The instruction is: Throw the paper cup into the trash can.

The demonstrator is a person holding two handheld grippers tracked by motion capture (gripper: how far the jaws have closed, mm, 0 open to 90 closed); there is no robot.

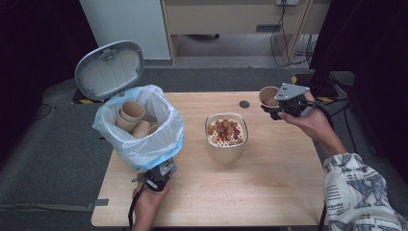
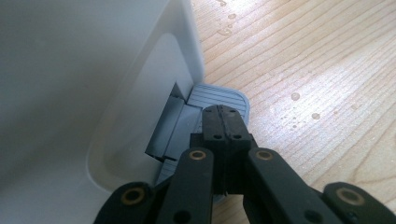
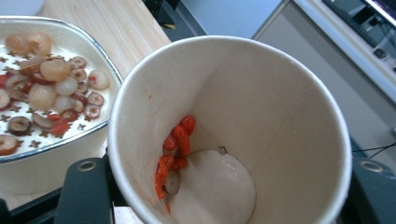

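Down low, the left gripper [image 2: 223, 116] has its jaws pressed together on the grey pedal [image 2: 219, 95] of the white bin [image 1: 139, 126]; its lid [image 1: 109, 69] stands open; the right gripper [image 1: 276, 109] has its jaws clamped on a paper cup [image 3: 229, 130] with red bits stuck inside, beside the strainer bowl [image 1: 226, 137] on the table [image 1: 269, 187].

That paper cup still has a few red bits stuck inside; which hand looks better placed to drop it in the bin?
Right. The right gripper already grips the paper cup. The left gripper is shut and presses the bin's pedal, which probably holds the lid open.
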